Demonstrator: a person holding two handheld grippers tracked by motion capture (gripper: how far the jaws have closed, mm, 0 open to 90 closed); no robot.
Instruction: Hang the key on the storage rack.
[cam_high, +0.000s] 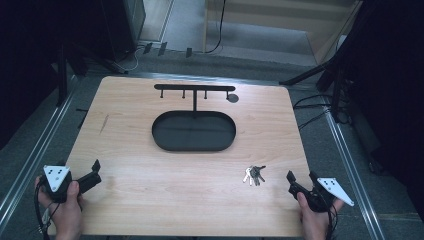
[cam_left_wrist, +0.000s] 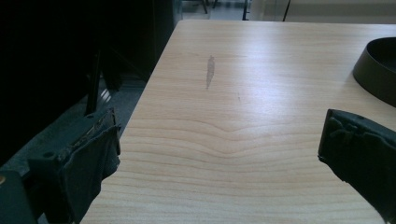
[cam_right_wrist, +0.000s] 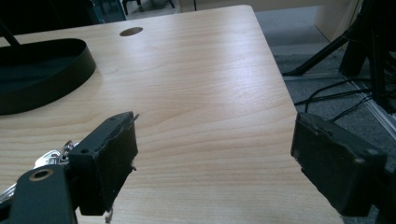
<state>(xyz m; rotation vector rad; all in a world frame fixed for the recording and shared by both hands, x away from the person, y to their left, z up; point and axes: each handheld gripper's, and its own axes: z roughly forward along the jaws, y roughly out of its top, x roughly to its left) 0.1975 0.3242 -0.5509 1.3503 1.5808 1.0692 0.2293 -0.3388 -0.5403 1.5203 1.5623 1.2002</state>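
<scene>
Bunch of keys (cam_high: 254, 174) lies flat on the desk (cam_high: 150, 200), just left of the right tongs (cam_high: 302, 181) and a bit ahead of them, not touching. In the right gripper view the keys (cam_right_wrist: 53, 156) peek out behind the left jaw, outside the gap. Right tongs spread wide, nothing betw. the jaws. Left tongs (cam_high: 94, 171) sit at the desk's near left corner, also spread and holding nothing, keys well apart to their right. Black oval tray w/ hook rack (cam_high: 194, 131) stands farther ahead, betw. both tongs.
</scene>
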